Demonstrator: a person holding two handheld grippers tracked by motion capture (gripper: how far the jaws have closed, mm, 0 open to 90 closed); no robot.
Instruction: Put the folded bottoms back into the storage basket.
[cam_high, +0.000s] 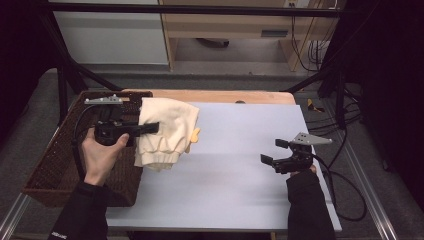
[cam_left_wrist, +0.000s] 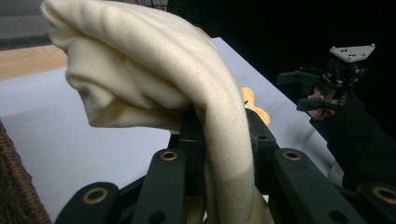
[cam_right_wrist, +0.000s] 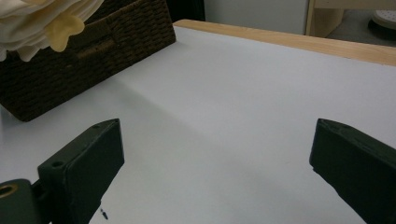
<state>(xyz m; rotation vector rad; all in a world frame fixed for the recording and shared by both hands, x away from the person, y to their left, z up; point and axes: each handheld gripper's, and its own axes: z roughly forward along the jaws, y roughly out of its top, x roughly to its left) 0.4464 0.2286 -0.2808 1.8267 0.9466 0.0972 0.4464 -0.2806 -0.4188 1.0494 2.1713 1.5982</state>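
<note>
The left gripper is clamped on a cream garment, which is draped over its jaws and hangs off the counter with its long axis running down, cuffs lowest. A wicker basket sits just beneath and behind that gripper. The right gripper, well apart, has its jaws spread wide and holds nothing.

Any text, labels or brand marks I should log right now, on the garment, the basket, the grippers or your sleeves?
Left sleeve cuff: small white print, too small and blurred to read.
Cream garment, wicker basket, left gripper, right gripper: no readable text or label.
</note>
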